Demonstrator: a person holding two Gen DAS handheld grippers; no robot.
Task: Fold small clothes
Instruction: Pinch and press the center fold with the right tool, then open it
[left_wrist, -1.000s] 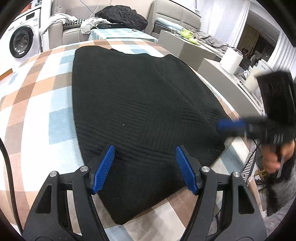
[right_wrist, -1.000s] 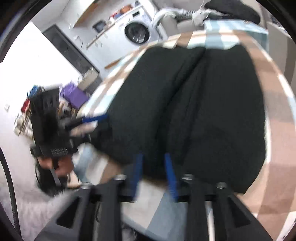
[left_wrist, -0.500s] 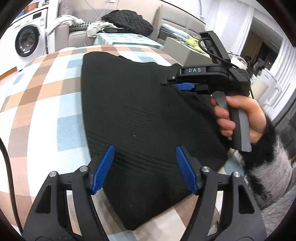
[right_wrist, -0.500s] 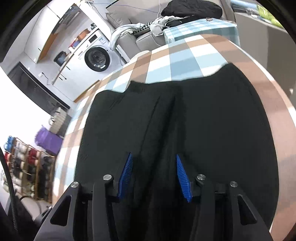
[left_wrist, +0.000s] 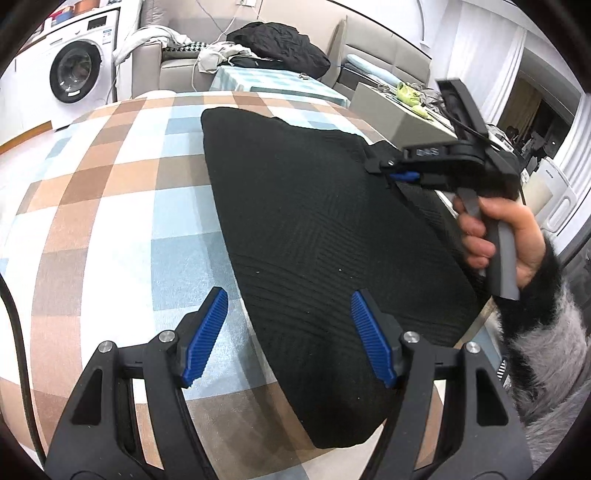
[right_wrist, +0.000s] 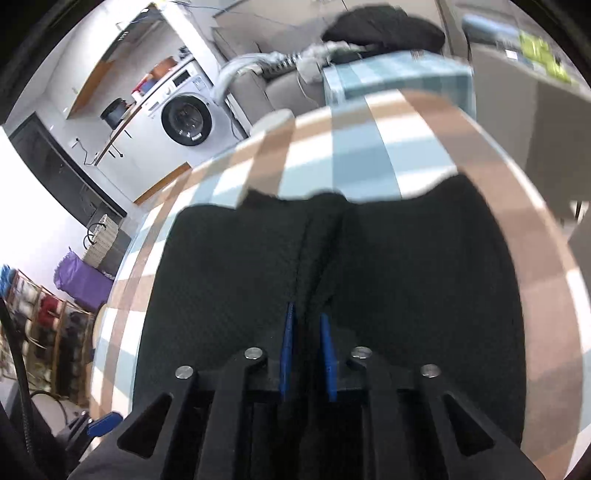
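Observation:
A black knit garment (left_wrist: 325, 236) lies flat on the checked tablecloth (left_wrist: 110, 206). My left gripper (left_wrist: 290, 332) is open and empty, low over the garment's near left edge. My right gripper (right_wrist: 306, 328) is shut on a ridge of the black garment (right_wrist: 406, 280) near its middle fold. It also shows in the left wrist view (left_wrist: 402, 175), pinching the cloth at the garment's far right side, with a hand in a furry sleeve on its handle.
A washing machine (left_wrist: 74, 74) stands far left. A grey sofa (left_wrist: 177, 62) with piled clothes (left_wrist: 280, 44) is behind the table. Grey boxes (left_wrist: 399, 110) stand at the right. Shelves and a purple bag (right_wrist: 81, 277) are left of the table in the right wrist view.
My right gripper has closed on the garment's fold and the cloth bunches between its fingers. My left gripper has shifted left, its left finger now over the tablecloth.

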